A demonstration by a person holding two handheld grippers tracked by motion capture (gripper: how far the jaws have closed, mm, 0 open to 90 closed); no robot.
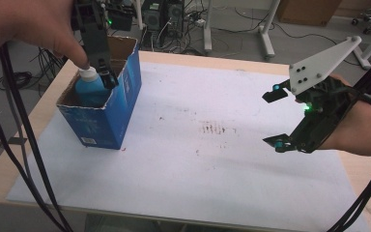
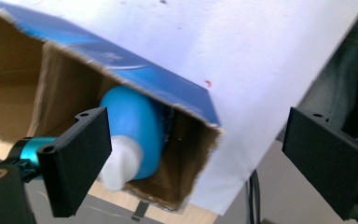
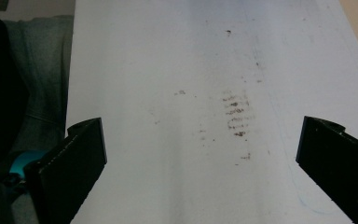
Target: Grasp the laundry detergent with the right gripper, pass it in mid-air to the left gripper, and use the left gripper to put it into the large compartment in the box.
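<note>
A blue bottle with a white cap stands inside an open-topped blue cardboard box at the table's back left. My left gripper hangs just over the box's open top, pointing down beside the cap. In the left gripper view the bottle lies in the box below the jaws of the left gripper, which stand wide apart and open with nothing pressed between them. My right gripper hovers open over the right of the white sheet, its jaws empty; the right gripper looks down on bare sheet.
A white sheet covers the wooden table. Dark smudges mark the sheet's middle, and the smudges lie ahead of the right jaws. Black cables trail down the left side. Stands and cables crowd the floor behind the table.
</note>
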